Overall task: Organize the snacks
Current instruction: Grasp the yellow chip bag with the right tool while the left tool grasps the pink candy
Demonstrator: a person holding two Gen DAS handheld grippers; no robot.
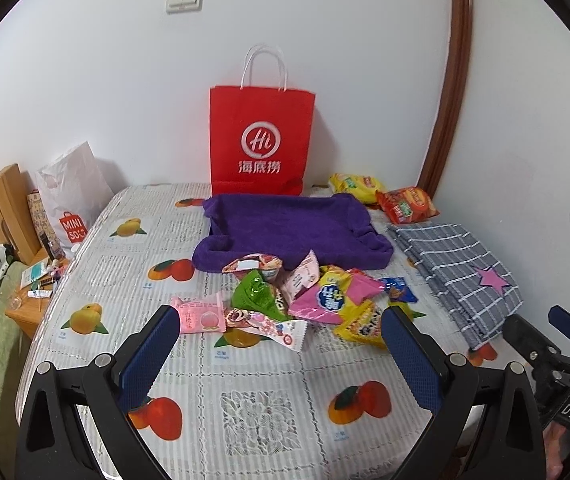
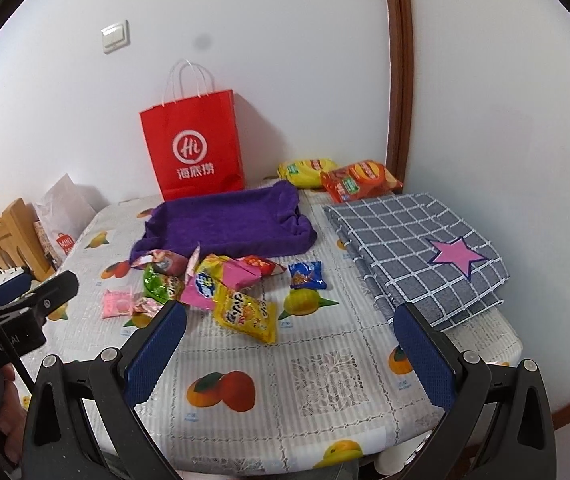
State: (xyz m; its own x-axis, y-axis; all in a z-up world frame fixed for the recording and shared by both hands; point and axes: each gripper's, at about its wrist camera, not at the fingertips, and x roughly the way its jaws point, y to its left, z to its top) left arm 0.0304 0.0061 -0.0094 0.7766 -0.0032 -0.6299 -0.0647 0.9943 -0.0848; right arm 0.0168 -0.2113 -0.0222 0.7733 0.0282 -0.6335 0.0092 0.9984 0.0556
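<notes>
A heap of small snack packets [image 1: 305,300] [image 2: 209,292] lies mid-table in front of a purple fabric tray [image 1: 289,232] [image 2: 221,228]. In it are a pink packet [image 1: 197,316] [image 2: 116,303], a green one [image 1: 257,294] [image 2: 161,286], a yellow one [image 1: 361,324] [image 2: 245,312] and a small blue one [image 1: 397,289] [image 2: 305,275]. Two bigger bags, yellow [image 1: 355,186] [image 2: 305,172] and red [image 1: 407,204] [image 2: 359,180], sit at the back right. My left gripper [image 1: 279,332] hovers open just short of the heap. My right gripper [image 2: 291,326] is open over the table, right of the heap.
A red paper bag [image 1: 261,140] [image 2: 195,148] stands against the wall behind the tray. A folded grey checked cloth [image 1: 461,268] [image 2: 417,248] with a pink star lies at the right edge. A white shopping bag [image 1: 73,196] and wooden bed frame [image 1: 1,208] are left.
</notes>
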